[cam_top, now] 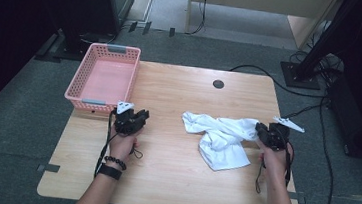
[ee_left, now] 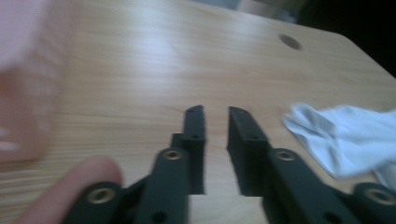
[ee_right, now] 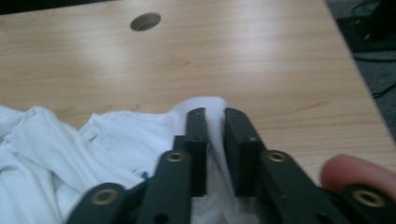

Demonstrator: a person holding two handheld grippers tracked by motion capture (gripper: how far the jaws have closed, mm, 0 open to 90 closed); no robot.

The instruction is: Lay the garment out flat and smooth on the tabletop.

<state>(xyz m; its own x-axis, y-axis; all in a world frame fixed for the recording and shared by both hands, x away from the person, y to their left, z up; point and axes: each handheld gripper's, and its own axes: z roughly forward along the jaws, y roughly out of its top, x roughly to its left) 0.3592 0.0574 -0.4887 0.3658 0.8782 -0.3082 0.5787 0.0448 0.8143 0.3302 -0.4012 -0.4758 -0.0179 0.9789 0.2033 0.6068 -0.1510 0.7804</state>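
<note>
One crumpled white cloth (soft), woodgrain table

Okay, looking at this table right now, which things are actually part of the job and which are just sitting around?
Part of the job:
- white cloth, crumpled on the table
- right gripper, a fold of the cloth between its jaws
- left gripper, jaws slightly apart over bare wood
- pink basket, probably where the cloth goes

Just lying about:
- cables on the floor
- dark stand base beyond the table
</note>
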